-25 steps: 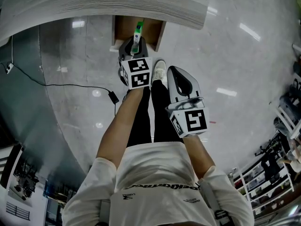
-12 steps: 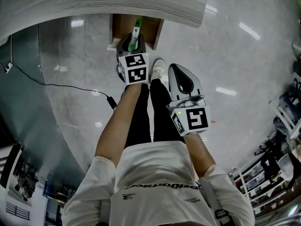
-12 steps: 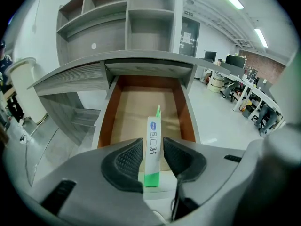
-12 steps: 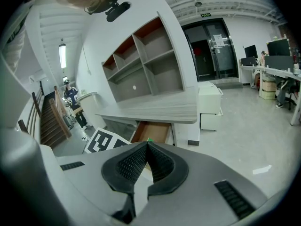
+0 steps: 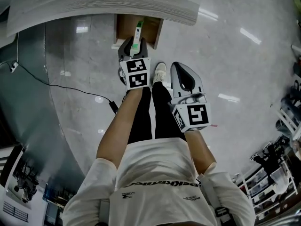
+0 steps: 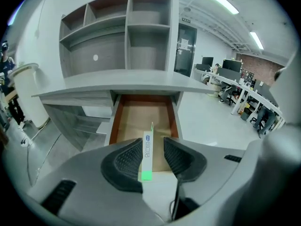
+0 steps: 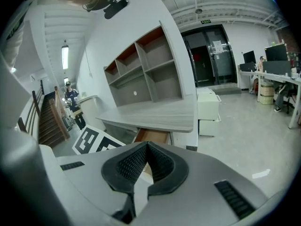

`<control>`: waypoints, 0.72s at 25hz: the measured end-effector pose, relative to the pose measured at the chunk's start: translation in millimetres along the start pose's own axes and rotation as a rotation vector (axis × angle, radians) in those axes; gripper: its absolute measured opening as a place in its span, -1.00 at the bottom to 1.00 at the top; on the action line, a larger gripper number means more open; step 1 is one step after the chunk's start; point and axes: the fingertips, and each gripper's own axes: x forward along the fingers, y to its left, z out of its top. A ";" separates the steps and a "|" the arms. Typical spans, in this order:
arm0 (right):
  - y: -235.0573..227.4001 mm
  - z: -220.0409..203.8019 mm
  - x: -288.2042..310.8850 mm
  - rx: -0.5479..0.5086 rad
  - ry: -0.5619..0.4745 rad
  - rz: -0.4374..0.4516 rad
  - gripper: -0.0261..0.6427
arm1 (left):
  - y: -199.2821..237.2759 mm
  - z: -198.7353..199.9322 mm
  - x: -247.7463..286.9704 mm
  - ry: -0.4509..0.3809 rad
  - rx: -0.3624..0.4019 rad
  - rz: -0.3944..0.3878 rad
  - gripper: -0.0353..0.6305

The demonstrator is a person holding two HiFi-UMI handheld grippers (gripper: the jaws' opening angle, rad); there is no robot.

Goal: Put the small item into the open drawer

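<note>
So the left tool (image 6: 151,147) is letting go right now. Its jaws are opening with the slim white tube (image 6: 147,154) between them. The tube seems to lean on the left pad, with a clear gap on the right side, so nothing's really pinching it.

The tube's long axis runs straight out along the jaws. The green end sits back toward the tool's body and the thin flat end pokes past the tips, out over the open drawer (image 6: 115,121) under the desk (image 6: 117,84).

What worries me is that the green end looks like it's hanging about level with the drawer's front edge. If the tube slides off that left pad crooked, I'd guess the tail could clip the rim and flip it out onto the floor. It might also cling to the pad for a moment and drop late.

Over to the right, the right tool (image 7: 146,147) is clenched on nothing, hanging back from the drawer.
</note>
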 end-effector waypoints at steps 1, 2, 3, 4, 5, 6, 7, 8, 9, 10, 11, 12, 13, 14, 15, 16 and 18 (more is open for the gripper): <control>1.7 3.1 -1.3 -0.001 -0.004 0.000 -0.84 | -1.2 6.5 -6.6 -0.006 0.008 -0.007 -0.44; 3.7 6.8 -2.1 -0.001 -0.010 -0.001 -0.84 | -1.6 13.0 -12.8 -0.014 0.017 -0.014 -0.44; 6.0 11.2 -2.8 -0.002 -0.019 -0.002 -0.84 | -1.6 18.9 -18.6 -0.023 0.023 -0.019 -0.45; 8.0 16.6 -3.7 -0.005 -0.031 -0.003 -0.84 | -1.7 25.0 -24.1 -0.035 0.027 -0.024 -0.45; 9.7 22.7 -5.0 -0.009 -0.043 -0.004 -0.84 | -2.5 31.5 -30.0 -0.046 0.030 -0.029 -0.46; 11.4 29.0 -7.3 -0.013 -0.054 -0.005 -0.84 | -4.2 37.8 -37.0 -0.056 0.032 -0.035 -0.50; 13.1 35.0 -10.6 -0.017 -0.063 -0.005 -0.84 | -6.8 43.6 -45.1 -0.063 0.033 -0.043 -0.55; 14.7 40.7 -14.4 -0.021 -0.069 -0.007 -0.84 | -9.6 49.0 -53.8 -0.070 0.034 -0.051 -0.55; 16.3 46.2 -18.3 -0.024 -0.075 -0.008 -0.84 | -12.2 54.3 -62.6 -0.079 0.036 -0.057 -0.55; 18.0 51.7 -21.9 -0.028 -0.080 -0.009 -0.84 | -14.2 59.6 -71.3 -0.088 0.038 -0.061 -0.56; 19.8 57.2 -25.5 -0.032 -0.086 -0.009 -0.84 | -15.5 64.8 -79.7 -0.098 0.041 -0.063 -0.58; 21.9 62.4 -29.4 -0.035 -0.093 -0.010 -0.84 | -16.4 69.7 -88.2 -0.108 0.043 -0.065 -0.61; 24.2 67.3 -33.3 -0.038 -0.101 -0.011 -0.84 | -17.0 74.5 -96.8 -0.120 0.046 -0.065 -0.63; 26.3 72.0 -37.1 -0.042 -0.109 -0.011 -0.84 | -17.4 79.8 -105.1 -0.134 0.047 -0.065 -0.65; 28.2 76.7 -40.6 -0.047 -0.117 -0.011 -0.84 | -17.5 86.0 -113.6 -0.153 0.049 -0.063 -0.68; 30.3 81.3 -44.2 -0.051 -0.123 -0.011 -0.84 | -17.6 92.5 -122.3 -0.173 0.053 -0.061 -0.71; 35.1 90.2 -52.2 -0.054 -0.131 -0.011 -0.84 | -18.8 103.7 -139.4 -0.202 0.056 -0.063 -0.73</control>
